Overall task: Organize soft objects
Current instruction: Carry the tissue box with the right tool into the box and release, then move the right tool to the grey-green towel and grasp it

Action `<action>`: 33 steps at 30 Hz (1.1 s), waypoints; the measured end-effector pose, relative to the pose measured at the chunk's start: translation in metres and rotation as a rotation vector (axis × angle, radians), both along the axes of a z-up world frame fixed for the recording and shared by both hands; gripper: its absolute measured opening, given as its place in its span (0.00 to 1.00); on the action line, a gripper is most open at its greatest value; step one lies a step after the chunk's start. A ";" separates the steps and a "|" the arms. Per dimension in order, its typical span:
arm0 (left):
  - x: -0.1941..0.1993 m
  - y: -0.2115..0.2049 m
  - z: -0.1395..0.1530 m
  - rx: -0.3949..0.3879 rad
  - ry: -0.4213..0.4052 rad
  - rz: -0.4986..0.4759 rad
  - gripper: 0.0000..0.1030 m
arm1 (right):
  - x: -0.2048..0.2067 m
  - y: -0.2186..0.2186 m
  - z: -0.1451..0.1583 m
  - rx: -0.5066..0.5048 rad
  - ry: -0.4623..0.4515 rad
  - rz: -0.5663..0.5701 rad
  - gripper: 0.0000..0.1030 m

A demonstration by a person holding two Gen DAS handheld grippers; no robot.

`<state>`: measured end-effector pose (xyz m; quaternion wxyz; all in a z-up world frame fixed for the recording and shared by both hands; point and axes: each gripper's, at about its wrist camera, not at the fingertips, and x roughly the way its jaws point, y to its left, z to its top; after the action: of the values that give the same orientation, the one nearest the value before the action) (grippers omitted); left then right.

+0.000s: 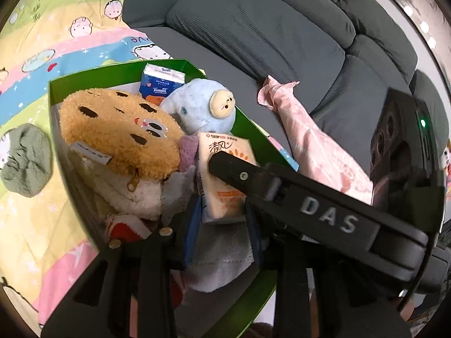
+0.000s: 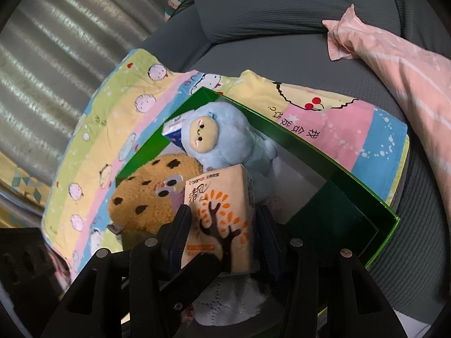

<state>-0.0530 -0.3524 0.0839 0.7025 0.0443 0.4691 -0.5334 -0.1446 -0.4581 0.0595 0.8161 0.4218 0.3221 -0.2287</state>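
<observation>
Evidently packing: right hand-held gripper (image 2: 222,233) clamps peach paper tissue pack (image 2: 220,217) over green cardboard box (image 2: 324,152) on sofa, beside blue plush doll (image 2: 222,143). Left hand-held gripper (image 1: 222,225) pinches grey plush cloth (image 1: 220,256), probably clearing room.

Blue tissue pack (image 2: 172,132) half hidden (plush).

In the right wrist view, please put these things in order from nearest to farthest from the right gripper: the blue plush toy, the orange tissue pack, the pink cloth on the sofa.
1. Orange tissue pack: between the fingers of the right gripper.
2. Blue plush toy: just behind the pack, inside the green box.
3. Pink cloth: far upper right, on the grey sofa.
</observation>
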 end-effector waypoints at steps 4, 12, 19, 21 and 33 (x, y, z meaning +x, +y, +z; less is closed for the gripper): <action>0.002 0.017 0.011 -0.031 -0.009 -0.013 0.31 | -0.003 0.000 0.008 -0.046 -0.011 -0.021 0.48; 0.057 0.112 0.043 -0.102 -0.154 0.313 0.89 | -0.017 0.005 0.032 -0.133 -0.101 -0.077 0.78; 0.116 0.141 0.003 0.055 -0.171 0.615 0.90 | -0.012 0.017 0.046 -0.161 -0.175 -0.043 0.86; 0.126 0.134 -0.013 0.103 -0.168 0.622 0.89 | -0.010 0.020 0.047 -0.161 -0.184 -0.030 0.86; 0.159 0.121 -0.064 0.102 0.004 0.664 0.07 | -0.001 0.031 0.053 -0.159 -0.240 0.030 0.86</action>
<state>0.1059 -0.2318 0.0196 0.8340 -0.0770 0.4851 -0.2513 -0.1453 -0.4275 0.1124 0.8829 0.3754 0.2092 -0.1891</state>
